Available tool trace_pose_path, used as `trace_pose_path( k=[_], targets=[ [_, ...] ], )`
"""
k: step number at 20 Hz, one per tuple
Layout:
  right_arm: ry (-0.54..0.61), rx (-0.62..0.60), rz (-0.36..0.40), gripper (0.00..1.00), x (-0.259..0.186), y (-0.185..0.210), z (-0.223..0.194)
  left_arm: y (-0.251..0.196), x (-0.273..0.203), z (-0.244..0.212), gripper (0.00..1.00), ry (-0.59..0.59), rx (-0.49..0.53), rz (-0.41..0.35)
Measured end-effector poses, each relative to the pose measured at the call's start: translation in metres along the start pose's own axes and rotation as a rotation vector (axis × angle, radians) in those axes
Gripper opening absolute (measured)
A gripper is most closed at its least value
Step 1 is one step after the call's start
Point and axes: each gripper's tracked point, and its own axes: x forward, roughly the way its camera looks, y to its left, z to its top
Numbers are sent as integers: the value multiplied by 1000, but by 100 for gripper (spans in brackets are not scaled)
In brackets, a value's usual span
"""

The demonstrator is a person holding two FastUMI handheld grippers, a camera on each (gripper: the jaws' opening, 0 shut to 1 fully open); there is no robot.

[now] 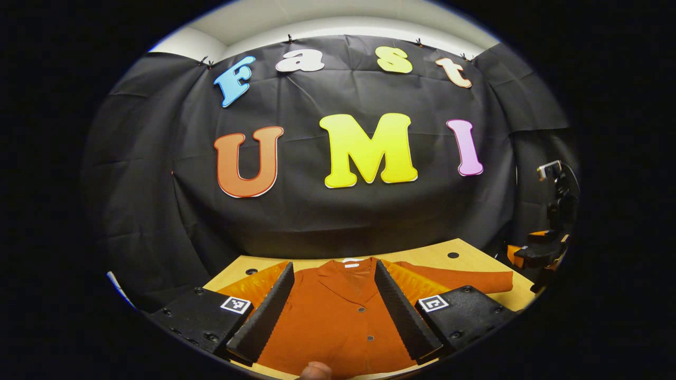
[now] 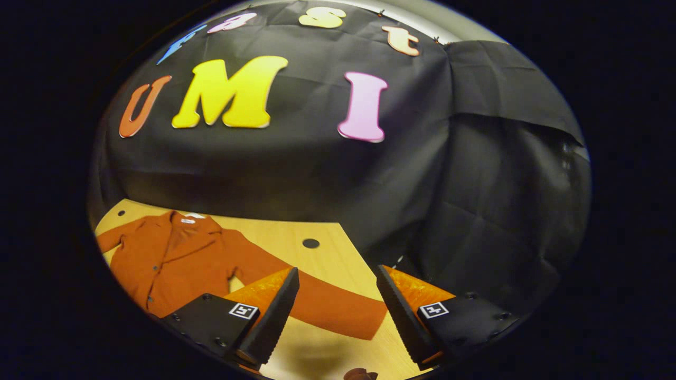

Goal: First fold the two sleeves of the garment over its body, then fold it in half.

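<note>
Shirt (image 1: 338, 316) first: one rust-orange, collared, buttoned garment lies flat and face up on a light wooden table (image 1: 433, 252), collar toward the back wall. In the right gripper view the shirt (image 2: 174, 258) sits at the left of the table (image 2: 322, 258), and one long sleeve (image 2: 317, 303) stretches out flat across the wood toward that gripper. In the left gripper view the same sleeve (image 1: 465, 278) runs off to the right along the table top. Neither sleeve lies over the body.

Black cloth (image 1: 317, 211) hangs behind the table as the booth wall, with a pale ceiling above it. Two small dark round holes show in the table top in the left gripper view, one (image 1: 453, 255) near the right rear edge.

Two grippers are in play. The left gripper (image 1: 335, 311) hovers over the shirt's chest with its fingers spread wide, holding nothing. The right gripper (image 2: 338, 316) hangs above the sleeve's cuff end, fingers likewise apart and empty; whether they touch the cloth I cannot tell.

A dark stand with orange parts (image 1: 549, 232) sits at the far right edge of the left gripper view, off the table. Nothing lies on the shirt.
</note>
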Motion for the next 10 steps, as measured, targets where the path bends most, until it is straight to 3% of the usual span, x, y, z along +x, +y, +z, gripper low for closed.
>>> trace_pose_path(
  k=[4,10],
  targets=[
    [188,40,-23,94,39,-39,-59,-12,-2,-14,99,55,-20,42],
    [481,112,-38,95,79,-61,-138,-32,-8,-30,99,89,-18,73]
  ],
)
